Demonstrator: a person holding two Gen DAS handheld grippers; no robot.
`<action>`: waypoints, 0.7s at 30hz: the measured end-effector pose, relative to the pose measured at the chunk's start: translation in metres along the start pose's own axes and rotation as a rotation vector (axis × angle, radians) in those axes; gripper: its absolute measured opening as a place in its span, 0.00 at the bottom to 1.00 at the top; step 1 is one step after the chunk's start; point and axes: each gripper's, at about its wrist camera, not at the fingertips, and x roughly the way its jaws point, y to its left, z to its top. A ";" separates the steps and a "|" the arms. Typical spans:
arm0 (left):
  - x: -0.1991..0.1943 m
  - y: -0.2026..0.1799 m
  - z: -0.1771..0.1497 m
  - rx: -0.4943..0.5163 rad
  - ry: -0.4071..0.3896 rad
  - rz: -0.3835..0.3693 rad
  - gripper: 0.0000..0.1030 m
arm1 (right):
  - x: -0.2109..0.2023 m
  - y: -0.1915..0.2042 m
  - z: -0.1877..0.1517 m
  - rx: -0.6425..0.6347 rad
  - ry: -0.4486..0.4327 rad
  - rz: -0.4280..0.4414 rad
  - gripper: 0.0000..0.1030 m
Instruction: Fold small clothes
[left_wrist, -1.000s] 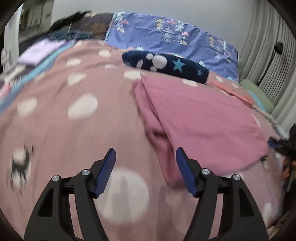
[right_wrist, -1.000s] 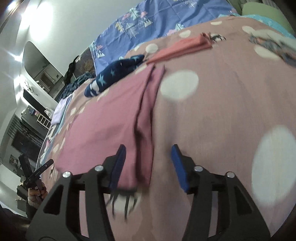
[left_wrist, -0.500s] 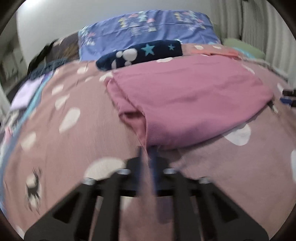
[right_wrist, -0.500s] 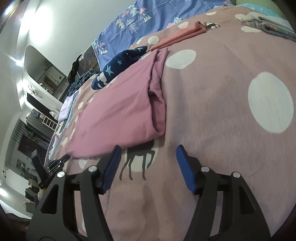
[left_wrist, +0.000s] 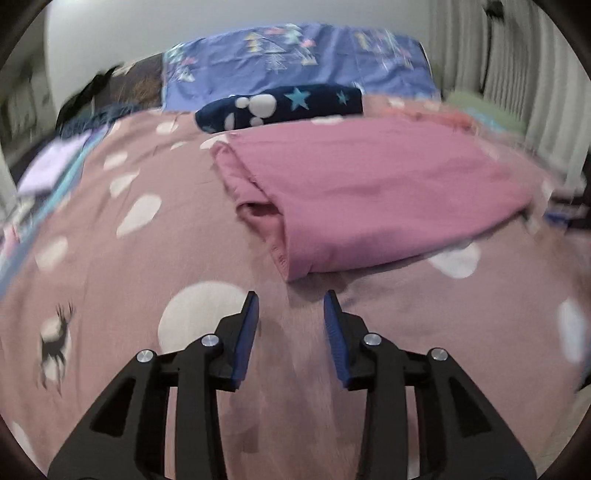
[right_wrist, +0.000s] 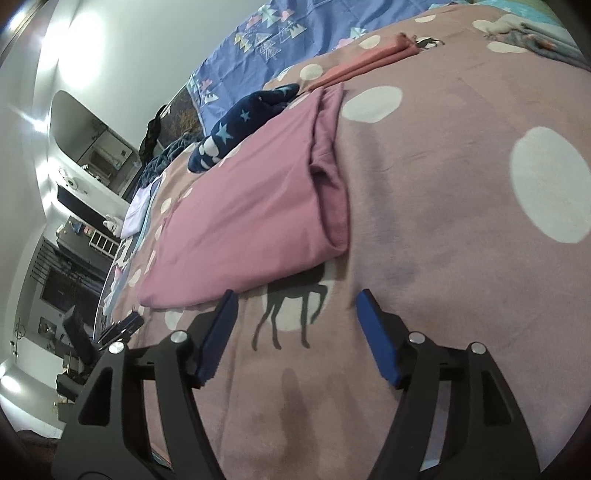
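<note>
A folded pink garment (left_wrist: 369, 192) lies flat on the dotted mauve blanket (left_wrist: 129, 295); the right wrist view shows the pink garment (right_wrist: 243, 221) from its other end. My left gripper (left_wrist: 290, 299) hovers just short of the garment's near corner, its jaws opening, with nothing between them. My right gripper (right_wrist: 295, 301) sits just short of the garment's near edge, above a deer print (right_wrist: 291, 310). Its jaws are opening too, with only blanket between them. The other gripper (right_wrist: 122, 326) shows small at the left edge of the right wrist view.
A navy star-print roll (left_wrist: 280, 105) lies behind the pink garment, with a folded coral garment (right_wrist: 369, 61) beside it and a blue patterned pillow (left_wrist: 295, 59) at the head of the bed. A pale lilac garment (left_wrist: 51, 166) rests at the left. Curtains (left_wrist: 517, 55) hang on the right.
Both grippers have backed off the pink garment, which now lies free ahead of them. The left jaws shut and then parted again; the right jaws spread wider.
</note>
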 end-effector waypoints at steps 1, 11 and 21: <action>0.006 -0.003 0.003 0.023 0.006 0.014 0.36 | 0.001 -0.001 -0.001 0.002 0.001 -0.001 0.67; -0.005 0.001 0.012 0.234 -0.063 0.239 0.00 | -0.005 -0.015 -0.008 0.062 -0.007 0.030 0.66; -0.002 0.021 -0.007 -0.347 0.017 -0.346 0.62 | 0.011 0.002 -0.004 0.049 0.045 0.049 0.69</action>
